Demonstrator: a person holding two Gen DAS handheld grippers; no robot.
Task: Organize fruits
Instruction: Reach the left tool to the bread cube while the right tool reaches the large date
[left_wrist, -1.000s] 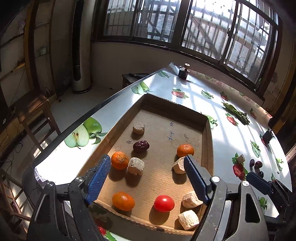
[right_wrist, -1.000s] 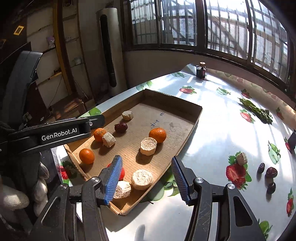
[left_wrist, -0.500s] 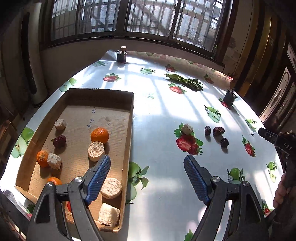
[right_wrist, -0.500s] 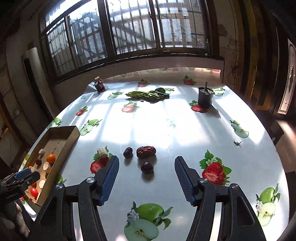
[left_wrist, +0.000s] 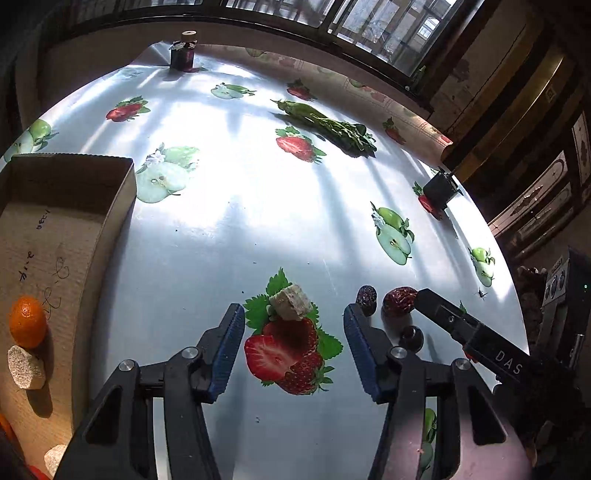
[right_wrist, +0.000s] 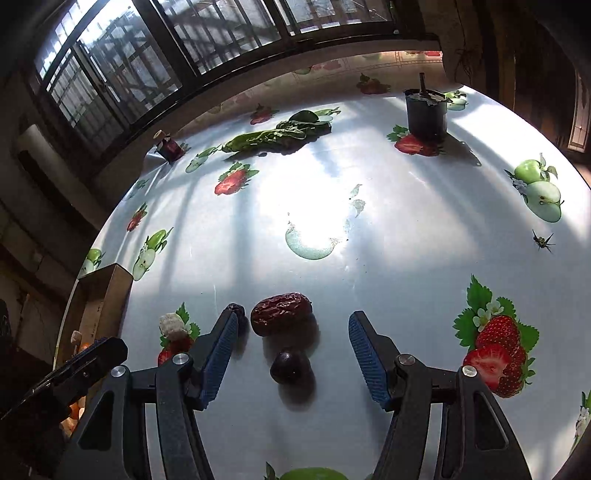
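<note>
My left gripper (left_wrist: 293, 325) is open and empty, just short of a pale beige chunk (left_wrist: 290, 301) on the tablecloth. My right gripper (right_wrist: 291, 339) is open and empty; a wrinkled red date (right_wrist: 281, 313) and a round dark fruit (right_wrist: 289, 366) lie between its fingers, and a small dark fruit (right_wrist: 236, 310) sits by the left fingertip. The same three show in the left wrist view: date (left_wrist: 399, 301), small dark fruit (left_wrist: 366, 295), round dark fruit (left_wrist: 412, 335). A cardboard tray (left_wrist: 114, 206) at left holds a tangerine (left_wrist: 27, 322) and beige chunks (left_wrist: 26, 367).
The round table has a glossy fruit-print cloth (left_wrist: 258, 206). A bunch of green leaves (left_wrist: 328, 125), a small dark jar (left_wrist: 183, 51) and a black pot (right_wrist: 425, 110) stand at the far side. A small insect (right_wrist: 541, 241) sits on the cloth at right. Table edges curve away near the windows.
Both grippers have swung away from the cardboard tray to the right part of the table and come down close to the loose chunk and the dark fruits. Both stay open.
</note>
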